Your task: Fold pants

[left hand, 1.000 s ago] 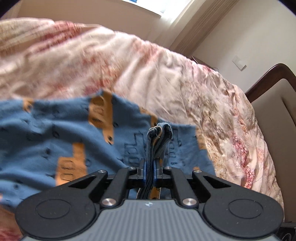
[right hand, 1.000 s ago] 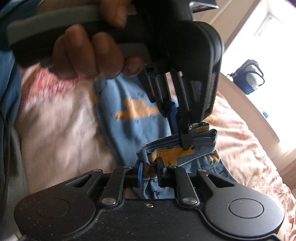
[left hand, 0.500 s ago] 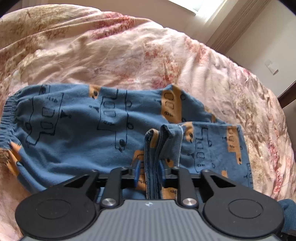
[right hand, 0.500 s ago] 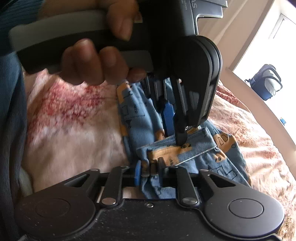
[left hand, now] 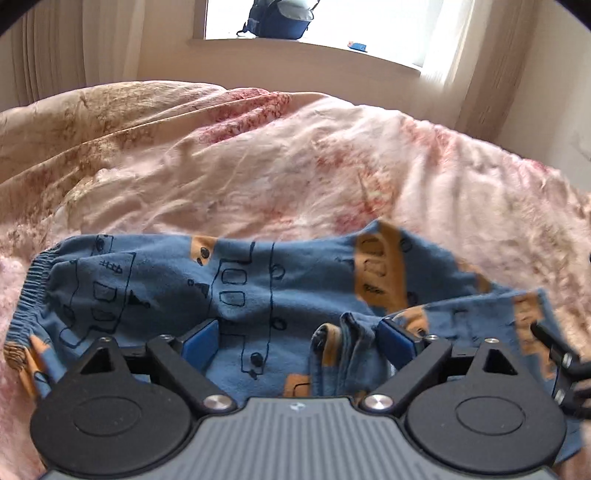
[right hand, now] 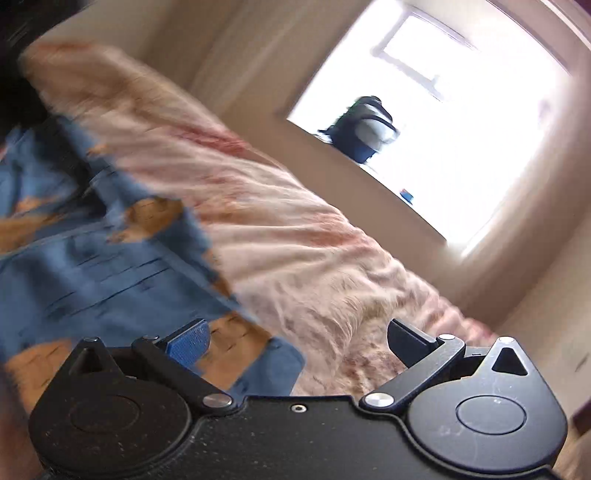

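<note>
Pants [left hand: 236, 288]: blue, printed with orange and line-drawn vehicles, lying folded across the near part of the bed's floral quilt [left hand: 295, 158]. Elastic waistband [left hand: 27, 299] at the pants' left end; doubled leg hems [left hand: 343, 343] bunched on top of the pants toward their right end.

Left hand-held gripper [left hand: 303, 338]: released, jaws opening wide, low over the pants. The bunched hems stand between the blue pads [left hand: 201, 341] but neither pad presses on them.

Right hand-held gripper [right hand: 295, 341]: released, jaws opening. In its blurred view the pants' right edge passes under one pad, quilt under the other; nothing is gripped.

Other items: a dark bag [left hand: 280, 16] on the windowsill, well beyond the pants; not involved.

Assessed risks:
- The hems stand up in a loose ridge, not flat. Left unsmoothed, they may spring back and undo the fold.
- An open pad resting close to the hems could snag a layer on withdrawal and drag the pants askew.
- The soft, rumpled quilt gives little support; any push on the pants may wrinkle them rather than flatten them.
- The pants' right end looks uneven, so a further fold may come out misaligned.
</note>
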The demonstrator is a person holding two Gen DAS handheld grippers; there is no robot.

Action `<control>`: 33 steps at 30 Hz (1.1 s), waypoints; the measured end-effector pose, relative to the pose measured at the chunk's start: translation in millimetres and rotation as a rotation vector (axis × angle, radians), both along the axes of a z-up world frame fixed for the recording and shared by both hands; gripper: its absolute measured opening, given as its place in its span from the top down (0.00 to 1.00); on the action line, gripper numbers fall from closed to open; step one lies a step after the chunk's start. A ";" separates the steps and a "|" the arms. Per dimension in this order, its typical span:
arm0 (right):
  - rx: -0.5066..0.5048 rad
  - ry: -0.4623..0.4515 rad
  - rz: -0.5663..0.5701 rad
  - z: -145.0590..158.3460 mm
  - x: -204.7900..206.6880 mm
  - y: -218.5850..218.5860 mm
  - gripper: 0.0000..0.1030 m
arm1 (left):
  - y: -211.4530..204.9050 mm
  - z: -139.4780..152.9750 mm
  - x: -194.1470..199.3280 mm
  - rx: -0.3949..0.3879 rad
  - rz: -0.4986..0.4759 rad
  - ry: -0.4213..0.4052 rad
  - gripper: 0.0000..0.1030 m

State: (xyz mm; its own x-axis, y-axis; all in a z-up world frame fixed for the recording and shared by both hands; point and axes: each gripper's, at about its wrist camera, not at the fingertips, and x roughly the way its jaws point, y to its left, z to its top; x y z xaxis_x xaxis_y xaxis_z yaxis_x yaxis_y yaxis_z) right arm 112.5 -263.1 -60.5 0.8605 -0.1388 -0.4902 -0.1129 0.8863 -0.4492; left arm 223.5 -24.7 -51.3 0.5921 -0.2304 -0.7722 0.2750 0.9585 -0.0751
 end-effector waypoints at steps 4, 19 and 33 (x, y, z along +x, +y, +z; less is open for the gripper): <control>0.021 0.077 0.021 -27.6 20.4 -9.8 0.01 | -4.0 -6.1 -1.9 0.070 0.006 -0.035 0.00; 0.056 0.132 0.129 -4.5 -22.2 9.8 0.01 | 29.8 6.7 -22.9 -0.042 0.007 0.041 0.00; -0.190 0.161 0.315 -19.2 -60.3 53.6 0.01 | 13.4 11.5 -77.8 0.381 -0.021 0.003 0.00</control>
